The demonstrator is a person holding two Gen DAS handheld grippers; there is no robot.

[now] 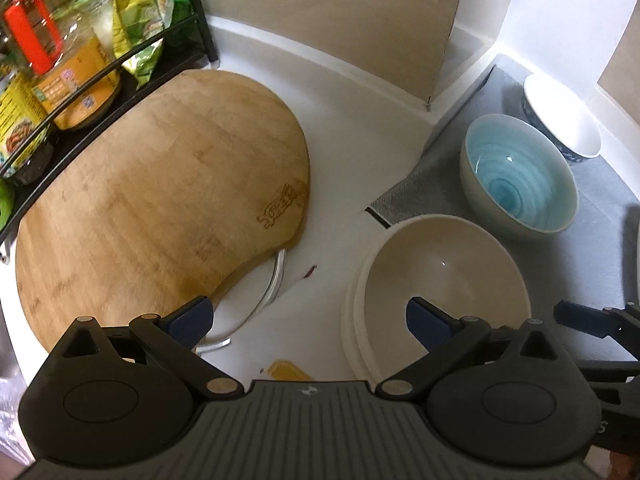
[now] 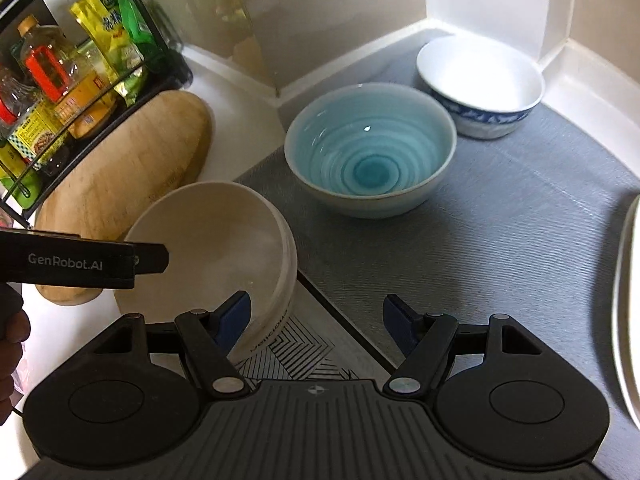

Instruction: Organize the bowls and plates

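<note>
A cream bowl (image 1: 440,264) stands on the white counter at the edge of a grey mat (image 1: 600,248); it also shows in the right wrist view (image 2: 224,236). My left gripper (image 1: 308,316) is open, its right finger over the bowl's near rim, its left finger over the counter. My right gripper (image 2: 316,320) is open, its left finger beside the cream bowl's near wall. A light-blue swirl bowl (image 2: 370,152) (image 1: 518,172) sits on the mat behind, and a white bowl with a blue pattern (image 2: 480,88) (image 1: 562,114) stands in the far corner.
A round wooden cutting board (image 1: 160,200) lies at left over a metal-rimmed lid (image 1: 272,280). A black wire rack (image 2: 80,92) with oil bottles and packets stands at left. A white plate edge (image 2: 626,312) shows at the right. Walls close the back.
</note>
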